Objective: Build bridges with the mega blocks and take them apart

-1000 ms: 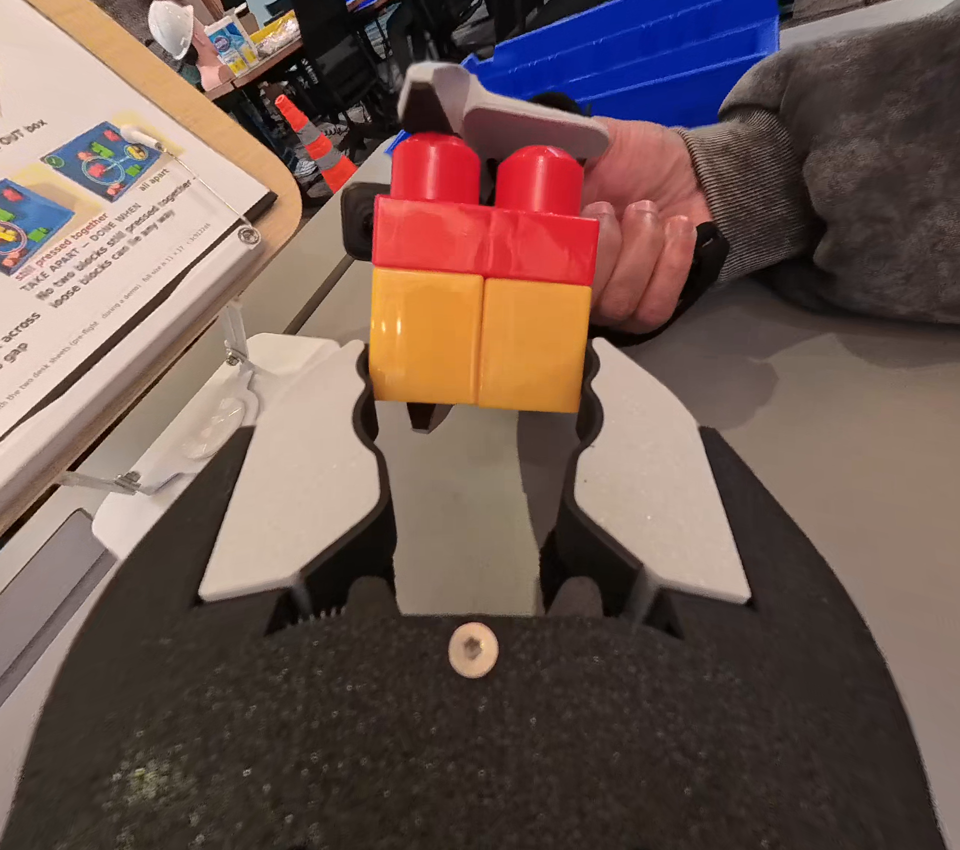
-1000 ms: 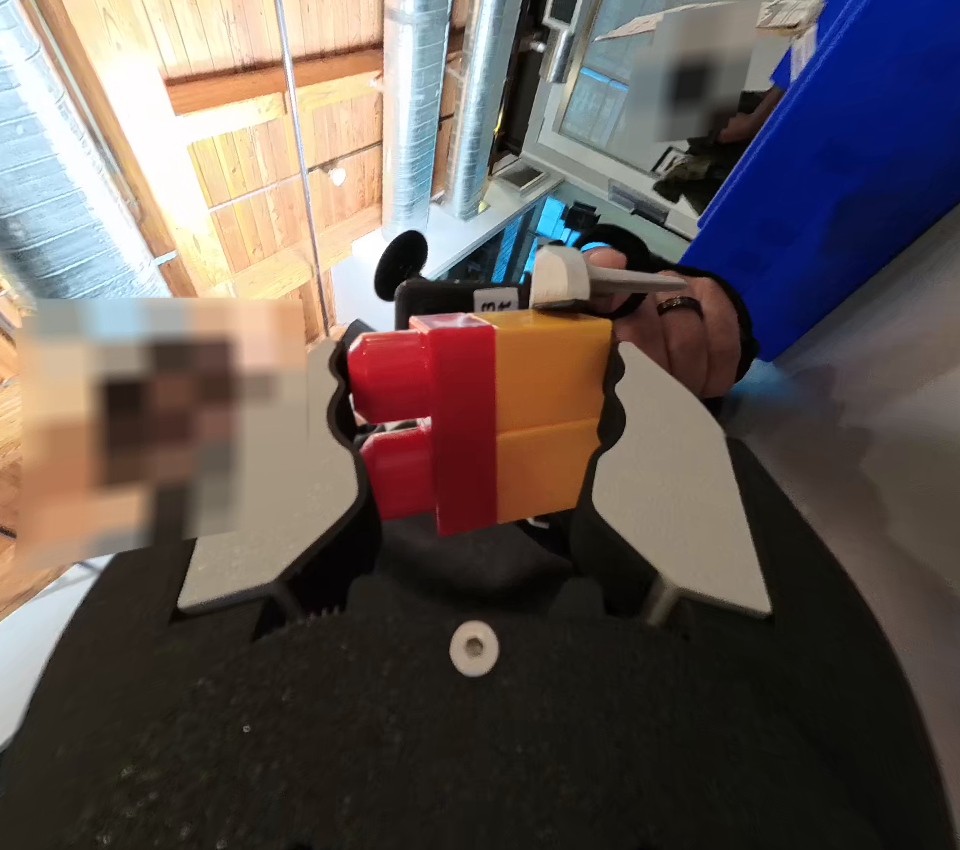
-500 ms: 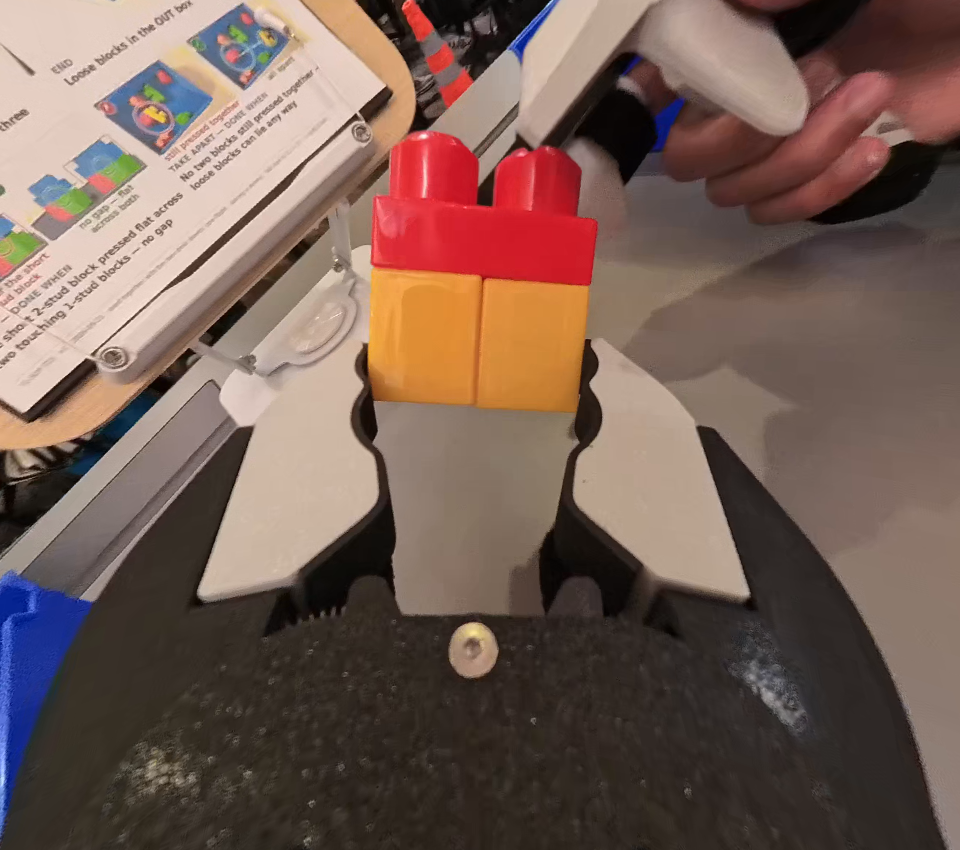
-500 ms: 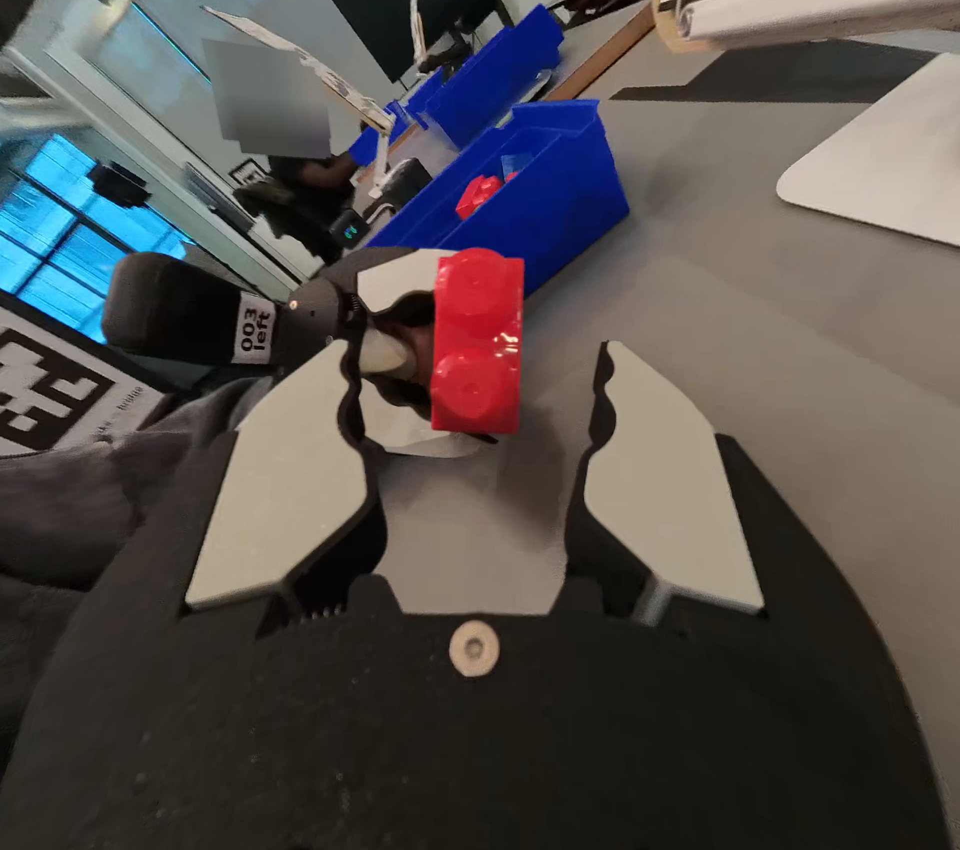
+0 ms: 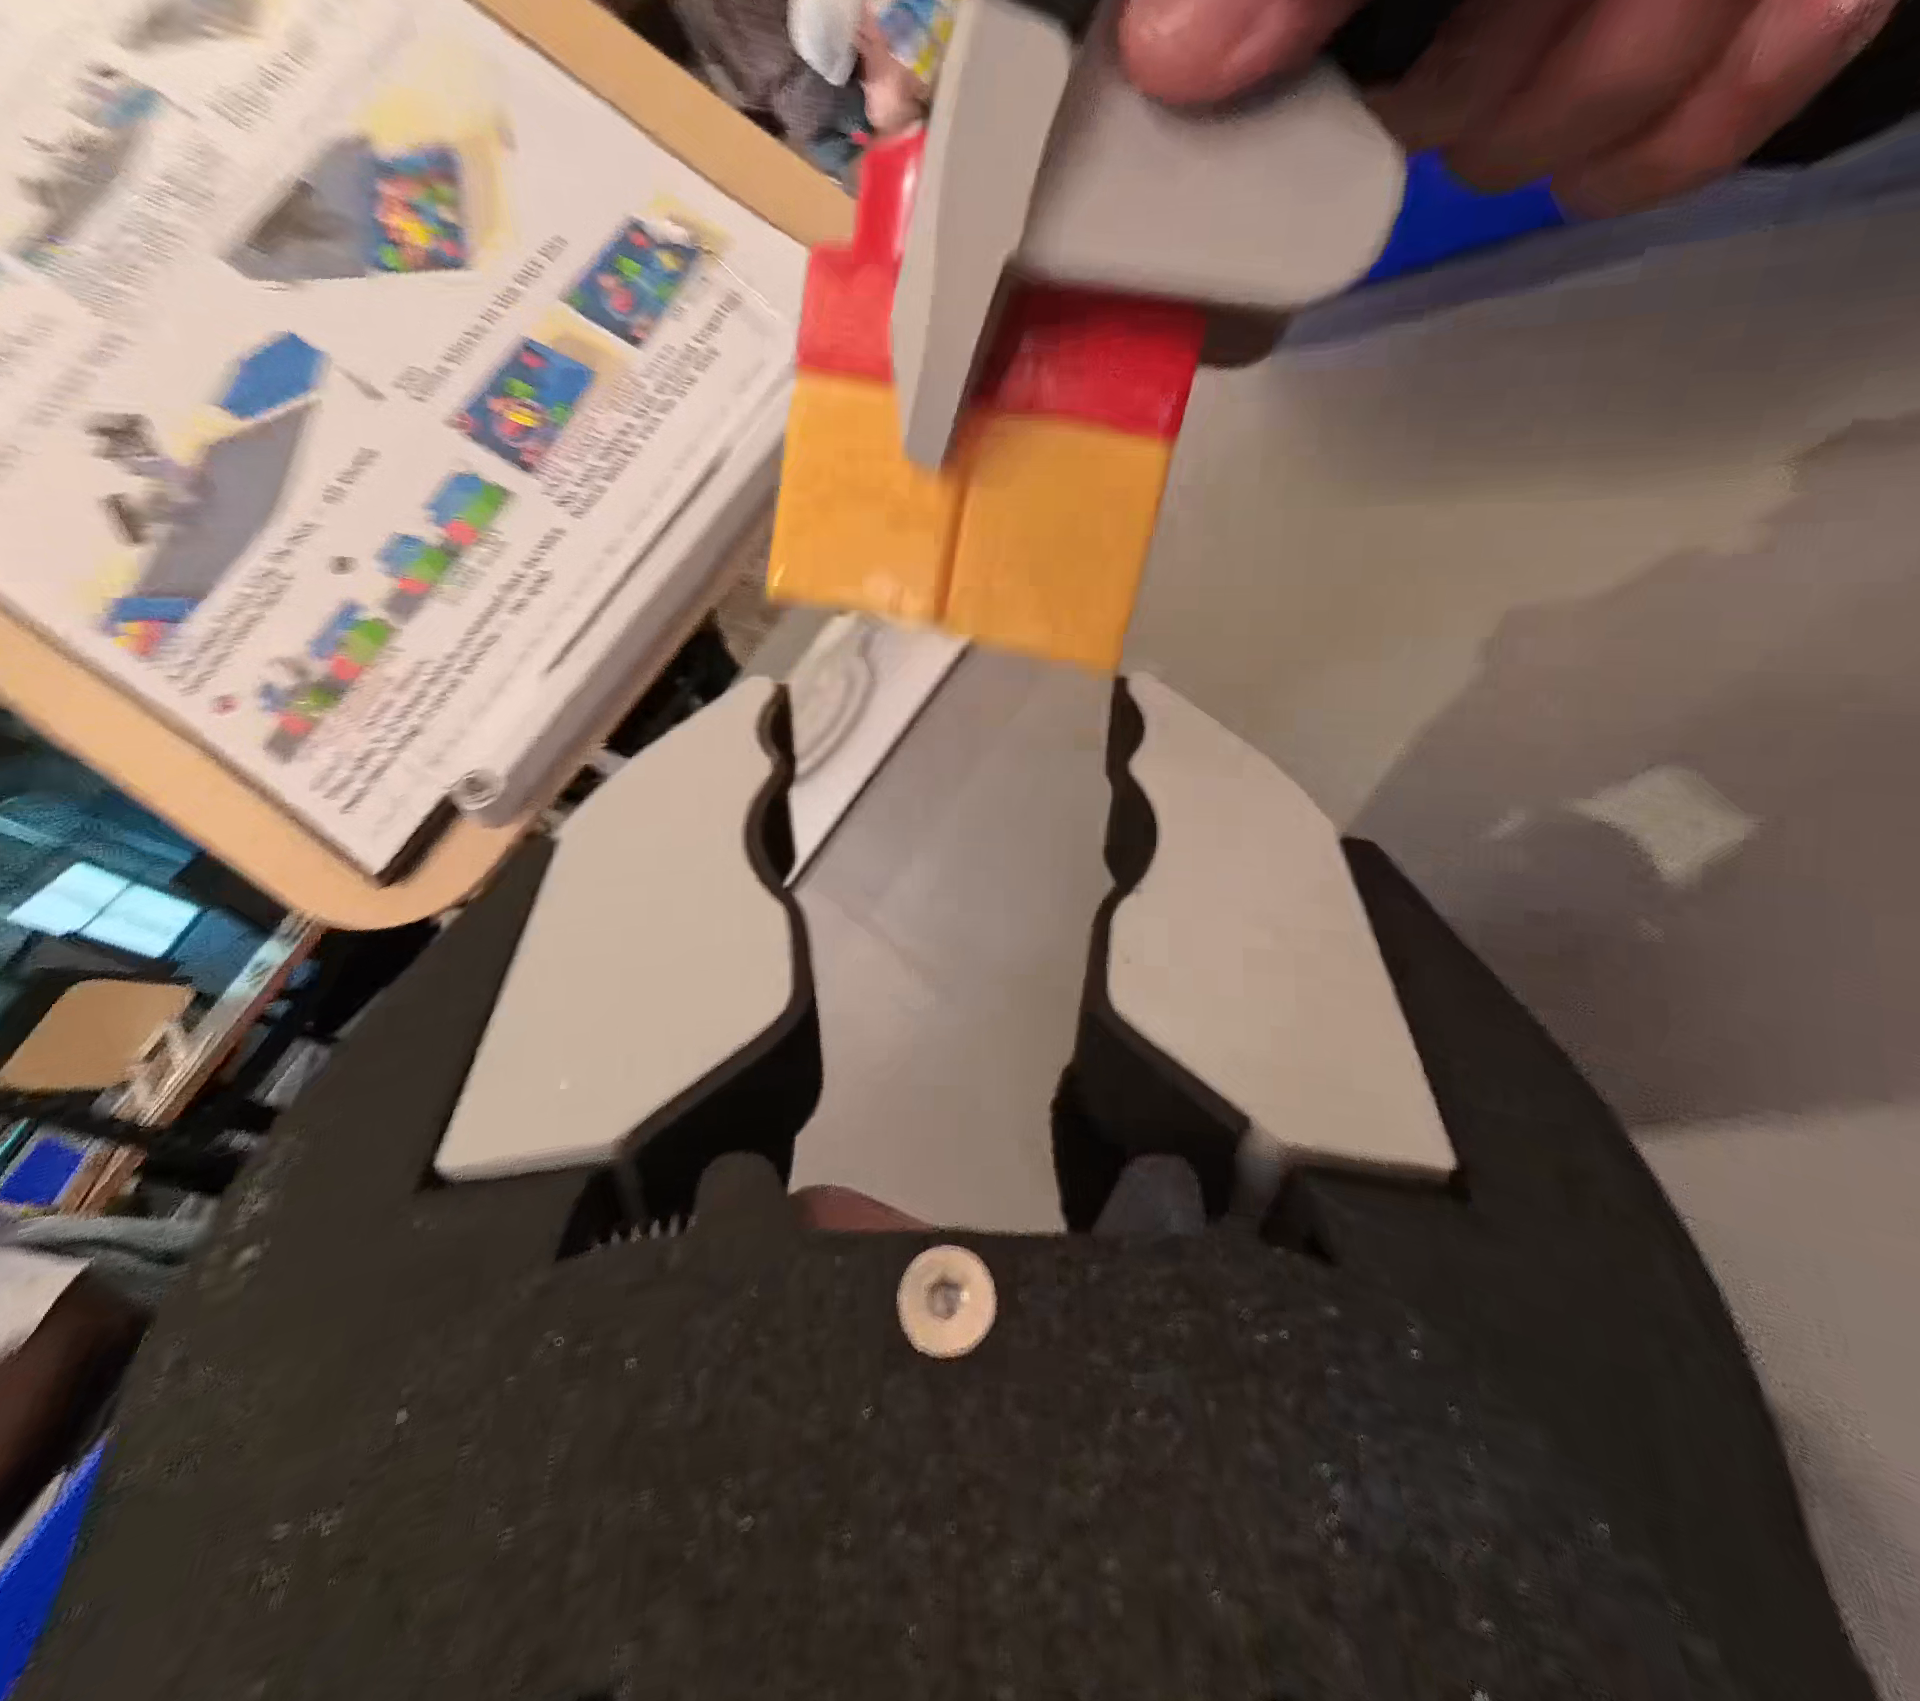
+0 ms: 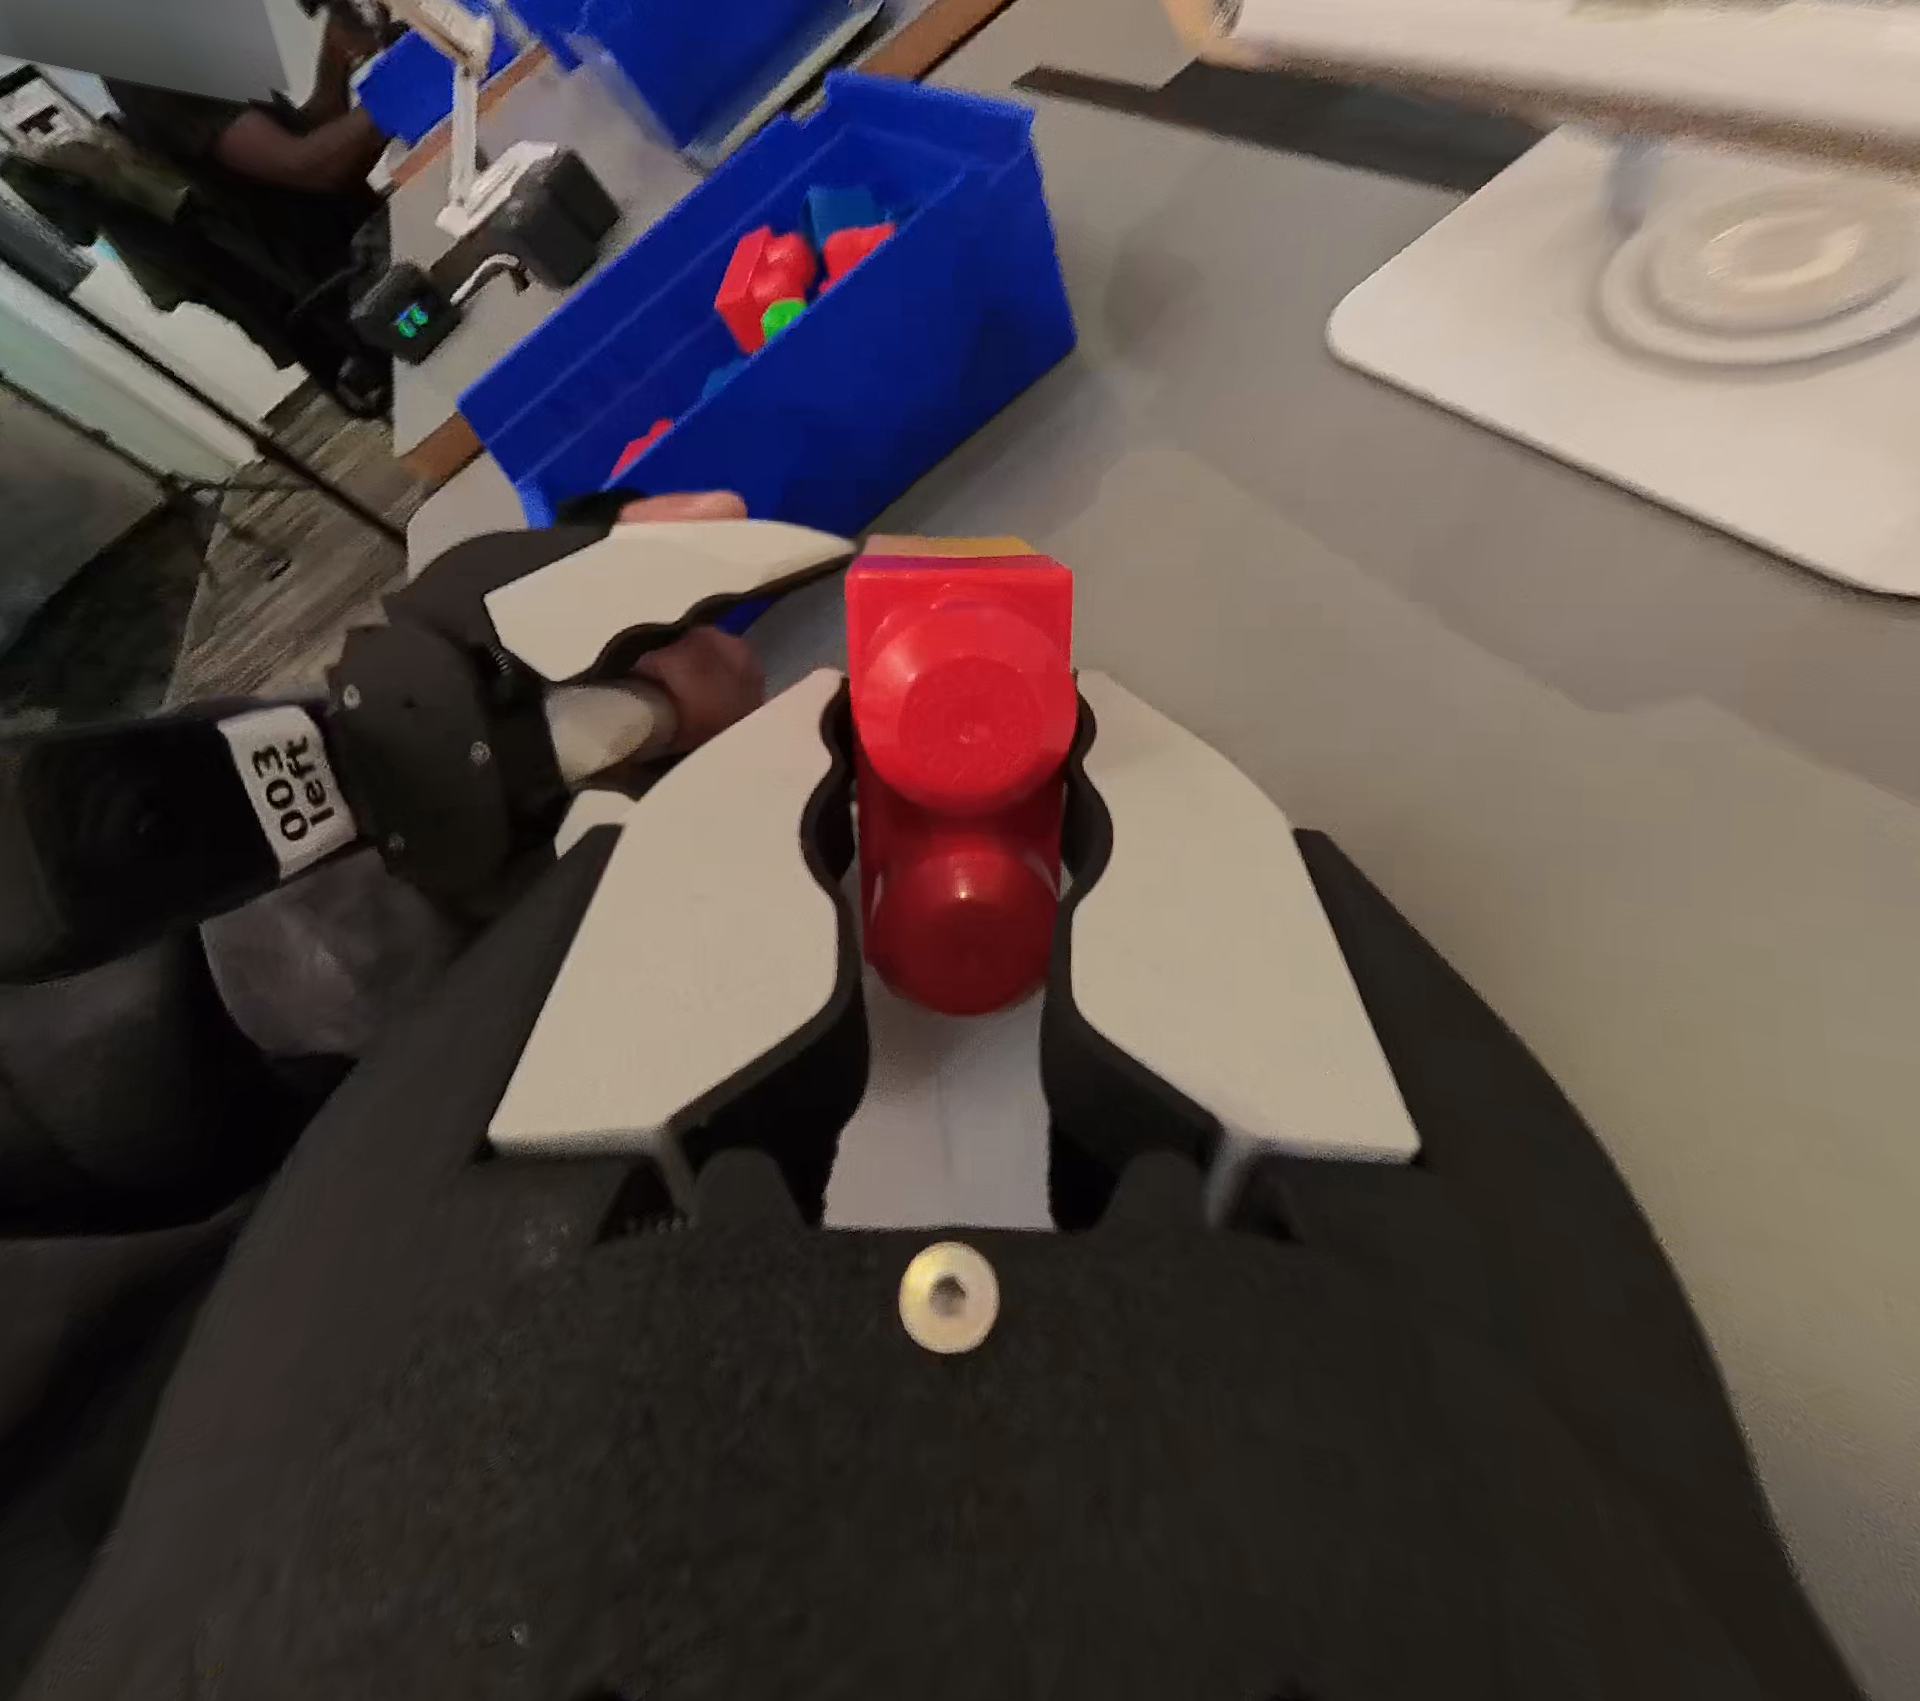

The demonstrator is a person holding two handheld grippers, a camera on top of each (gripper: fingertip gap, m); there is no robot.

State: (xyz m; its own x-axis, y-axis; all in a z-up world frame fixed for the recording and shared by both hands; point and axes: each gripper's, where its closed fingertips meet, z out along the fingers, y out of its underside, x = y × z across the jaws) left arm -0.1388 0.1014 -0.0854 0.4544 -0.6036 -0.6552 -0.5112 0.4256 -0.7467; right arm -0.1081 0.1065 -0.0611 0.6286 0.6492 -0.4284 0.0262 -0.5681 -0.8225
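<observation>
- Between the fingers of the right tongs [image 6: 961, 804] sits the red two-stud block [image 6: 961, 778], clenched across its sides, studs pointing back at the camera.
- Under the red block, two yellow-orange blocks [image 5: 961, 545] are pressed on, side by side; only a sliver of them shows in the right wrist view.
- Just short of that stack, the left tongs [image 5: 951, 778] are released, fingers spread, touching nothing.
- Beyond the stack, the blue bin [image 6: 914, 394] stands on the grey bench [image 6: 1351, 571], with loose red, blue and green blocks inside.
- Left of the stack in the left wrist view, an instruction board [image 5: 343, 363] leans on its stand.
- Judgement: this looks like the take-apart step; next, the left tongs should close on a yellow-orange block and pull it straight off the red one.
</observation>
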